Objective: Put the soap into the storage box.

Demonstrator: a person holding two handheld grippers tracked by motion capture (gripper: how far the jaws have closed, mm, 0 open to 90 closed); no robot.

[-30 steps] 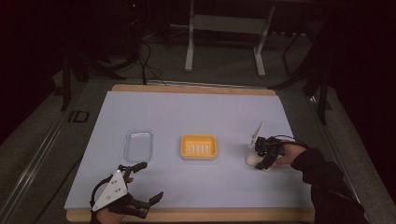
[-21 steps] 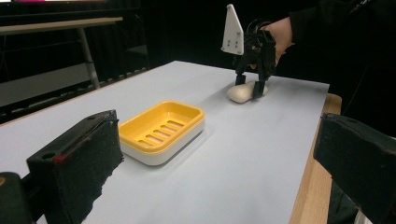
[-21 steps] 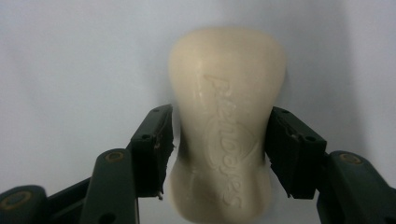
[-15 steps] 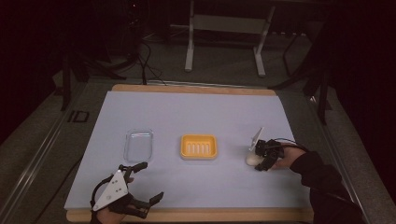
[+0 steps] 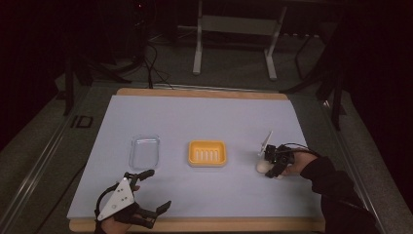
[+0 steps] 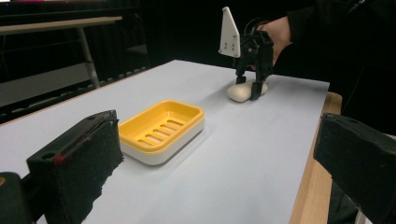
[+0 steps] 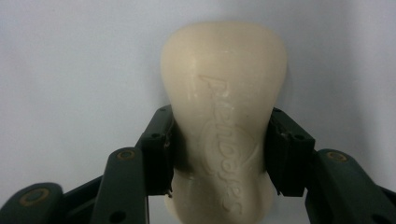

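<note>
Near left edge of the tabletop (image 5: pixel 204 117): left claw (image 5: pixel 152 191), jaws spread wide, gripping nothing. Farther in, at right: right claw (image 5: pixel 271 166) pointing down, jaws pressed against both sides of a cream soap bar (image 7: pixel 224 121) lying on the tabletop. Mid-table, left of the soap: yellow soap dish (image 5: pixel 208 153) on a white base. Left of that: clear plastic lid (image 5: pixel 144 150), lying flat.
</note>
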